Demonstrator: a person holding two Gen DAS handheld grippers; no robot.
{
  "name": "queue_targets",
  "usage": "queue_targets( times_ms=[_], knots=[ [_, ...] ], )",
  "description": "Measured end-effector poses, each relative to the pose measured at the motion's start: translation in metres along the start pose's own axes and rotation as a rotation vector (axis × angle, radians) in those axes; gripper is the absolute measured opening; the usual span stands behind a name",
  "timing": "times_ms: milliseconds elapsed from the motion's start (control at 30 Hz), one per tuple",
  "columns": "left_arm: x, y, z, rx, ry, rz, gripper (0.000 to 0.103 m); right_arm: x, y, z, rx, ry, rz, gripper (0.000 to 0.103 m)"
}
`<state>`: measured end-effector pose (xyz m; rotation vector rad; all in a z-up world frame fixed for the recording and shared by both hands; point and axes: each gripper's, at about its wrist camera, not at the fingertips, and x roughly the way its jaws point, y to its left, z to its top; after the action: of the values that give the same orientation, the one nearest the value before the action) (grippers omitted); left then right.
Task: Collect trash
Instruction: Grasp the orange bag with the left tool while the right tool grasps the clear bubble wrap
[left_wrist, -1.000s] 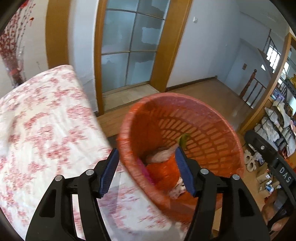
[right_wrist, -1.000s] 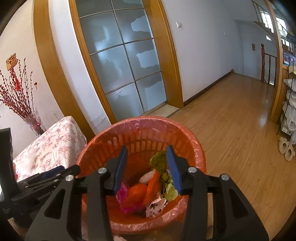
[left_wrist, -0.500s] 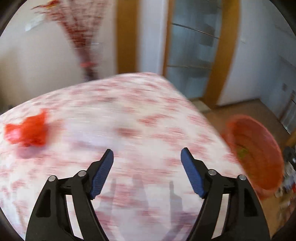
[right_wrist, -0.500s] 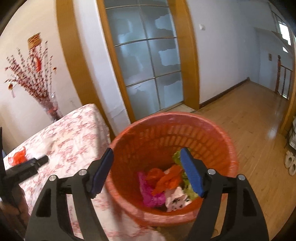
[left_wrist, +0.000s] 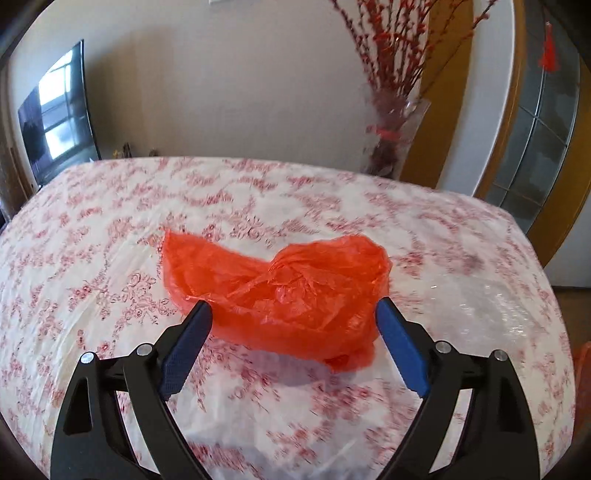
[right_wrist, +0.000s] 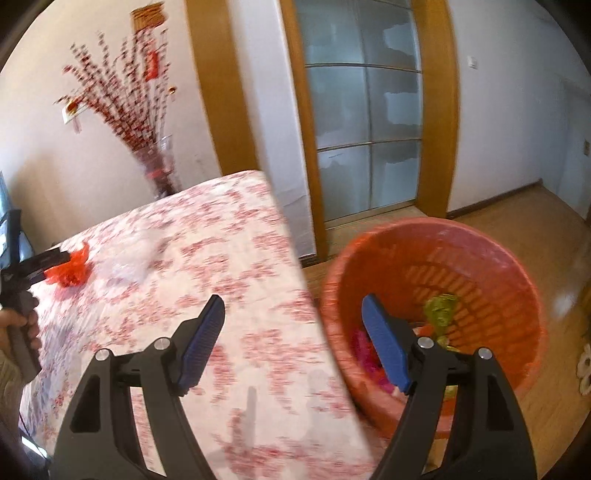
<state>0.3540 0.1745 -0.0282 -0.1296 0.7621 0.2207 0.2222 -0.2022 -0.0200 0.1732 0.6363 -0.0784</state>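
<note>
On the floral tablecloth (left_wrist: 110, 236) that covered the table, a crumpled orange-red plastic bag (left_wrist: 280, 284) lay as the one loose piece of trash, roughly mid-table and nearer the side where the vase of red blossom branches (left_wrist: 391, 122) stood against the wall beyond the far edge. Relative to that bag, the left gripper (left_wrist: 291, 314) was spread wide, its blue pads (left_wrist: 183, 347) flanking the bag's near edge on either side; the left pad tip looked to be at or just touching the crinkled plastic, the right one just beside it, and nothing was clamped between them. Seen from the right wrist camera, the same bag (right_wrist: 72, 267) appeared small and far off on the cloth (right_wrist: 240, 295), with the left gripper's (right_wrist: 55, 258) dark fingers right at it and the person's left hand (right_wrist: 22, 325) on the handle near the picture's left border. Well apart from the bag, past the table's corner and down on the wooden floor (right_wrist: 517, 221), stood the orange slotted trash basket (right_wrist: 517, 295), lined with an orange bag and holding green, pink and orange scraps (right_wrist: 439, 310) at its bottom. The right gripper (right_wrist: 293, 314) was also released and held nothing, hanging above the table corner with its left pad over the cloth and its right pad over the basket's near rim. Behind the basket rose a wood-framed frosted glass door (right_wrist: 365, 110); much of this view was motion-blurred.
</note>
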Motion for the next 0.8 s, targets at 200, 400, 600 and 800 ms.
queue_targets(
  times_ms=[200,400,600,800],
  knots=[
    [0.019,0.001,-0.001,0.015,0.037,-0.033,0.087,0.009,0.039,0.01,-0.066,0.004,0.048,0.076],
    [0.042,0.002,0.001,0.002,0.11,-0.085,0.059,0.021,0.066,0.016,-0.106,0.021,0.091,0.076],
    [0.041,0.005,0.001,0.01,0.103,-0.121,0.02,0.033,0.086,0.02,-0.139,0.045,0.13,0.076],
    [0.023,0.018,-0.002,0.029,0.04,-0.107,0.015,0.049,0.116,0.028,-0.164,0.064,0.198,0.076]
  ],
)
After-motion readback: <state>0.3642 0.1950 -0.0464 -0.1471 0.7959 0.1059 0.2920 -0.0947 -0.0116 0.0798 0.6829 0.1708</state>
